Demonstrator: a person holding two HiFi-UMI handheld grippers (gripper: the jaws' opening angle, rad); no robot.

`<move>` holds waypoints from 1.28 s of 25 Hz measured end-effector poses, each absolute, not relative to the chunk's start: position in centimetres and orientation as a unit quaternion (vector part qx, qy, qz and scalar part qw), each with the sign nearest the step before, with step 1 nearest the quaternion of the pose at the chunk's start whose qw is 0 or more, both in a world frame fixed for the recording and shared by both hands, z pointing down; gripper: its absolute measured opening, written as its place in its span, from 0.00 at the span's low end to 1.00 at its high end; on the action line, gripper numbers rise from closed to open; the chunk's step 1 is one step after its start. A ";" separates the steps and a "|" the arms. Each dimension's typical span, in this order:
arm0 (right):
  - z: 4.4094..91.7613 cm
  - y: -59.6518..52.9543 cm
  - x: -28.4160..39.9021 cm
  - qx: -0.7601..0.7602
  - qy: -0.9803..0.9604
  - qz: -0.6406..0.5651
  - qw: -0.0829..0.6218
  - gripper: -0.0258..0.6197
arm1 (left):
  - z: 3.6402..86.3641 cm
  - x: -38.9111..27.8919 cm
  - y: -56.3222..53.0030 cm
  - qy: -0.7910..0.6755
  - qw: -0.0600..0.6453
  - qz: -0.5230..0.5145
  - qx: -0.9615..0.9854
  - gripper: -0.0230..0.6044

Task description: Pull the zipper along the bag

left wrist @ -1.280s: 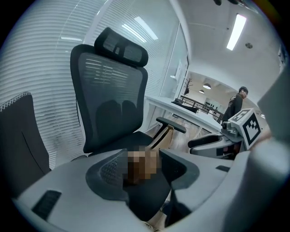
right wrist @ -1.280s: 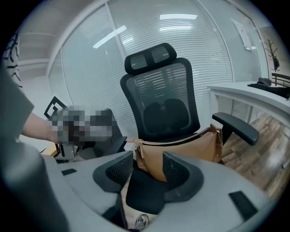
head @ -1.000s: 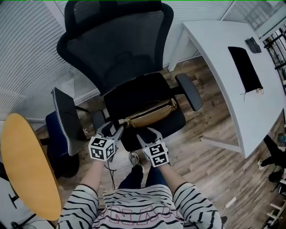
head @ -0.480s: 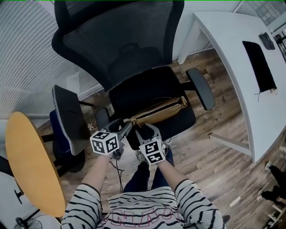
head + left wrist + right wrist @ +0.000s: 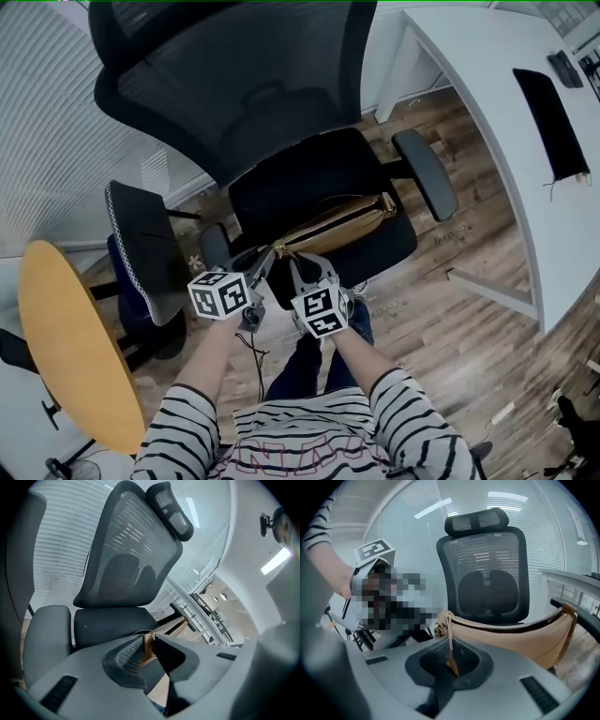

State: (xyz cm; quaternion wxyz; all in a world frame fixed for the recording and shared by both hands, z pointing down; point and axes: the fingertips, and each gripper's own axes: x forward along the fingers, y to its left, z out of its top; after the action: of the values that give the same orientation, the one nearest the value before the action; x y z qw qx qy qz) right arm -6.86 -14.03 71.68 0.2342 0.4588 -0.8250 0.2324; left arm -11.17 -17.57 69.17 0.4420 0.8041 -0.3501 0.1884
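Observation:
A tan bag (image 5: 337, 225) lies across the seat of a black office chair (image 5: 309, 183), its gold zipper (image 5: 506, 626) running along the top. My left gripper (image 5: 262, 263) is at the bag's near left end. Its jaws are closing, and in the left gripper view the tan end of the bag (image 5: 149, 645) fills the narrow gap between the pads. My right gripper (image 5: 305, 269) sits just beside it. Its jaws are closing too, and the tan zipper pull (image 5: 450, 656) hangs pinched between them. The bag (image 5: 520, 639) stretches away to the right.
The chair's mesh back (image 5: 234, 84) rises behind the bag, with an armrest (image 5: 427, 173) to the right. A white desk (image 5: 487, 103) holding a black pad (image 5: 553, 122) stands at the right. A yellow round table (image 5: 66, 347) and a dark stool (image 5: 141, 253) are at the left.
Both grippers have moved forward to the bag's near end. Their jaws went from wide open to closed, the left around the bag's end and the right around the zipper pull.

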 end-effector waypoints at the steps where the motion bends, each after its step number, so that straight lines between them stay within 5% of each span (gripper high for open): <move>1: 71.6 -14.0 -6.9 0.454 -0.827 0.237 0.230 0.10 | 69.1 -11.2 -17.6 -0.352 0.445 0.182 0.803 0.16; 12: 71.7 -14.2 -5.7 0.436 -0.791 0.398 0.164 0.09 | 69.6 -11.7 -17.5 -0.389 0.468 0.156 0.778 0.11; 32: 72.8 -15.5 -2.7 0.394 -0.784 0.413 0.244 0.09 | 70.3 -12.1 -17.2 -0.493 0.492 0.122 0.707 0.11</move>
State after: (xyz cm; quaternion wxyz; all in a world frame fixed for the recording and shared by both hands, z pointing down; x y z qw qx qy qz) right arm -2.70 -15.48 72.80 0.2445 0.3944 -0.7838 0.4128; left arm -12.07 -17.17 70.34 0.4921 0.7069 -0.4932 0.1222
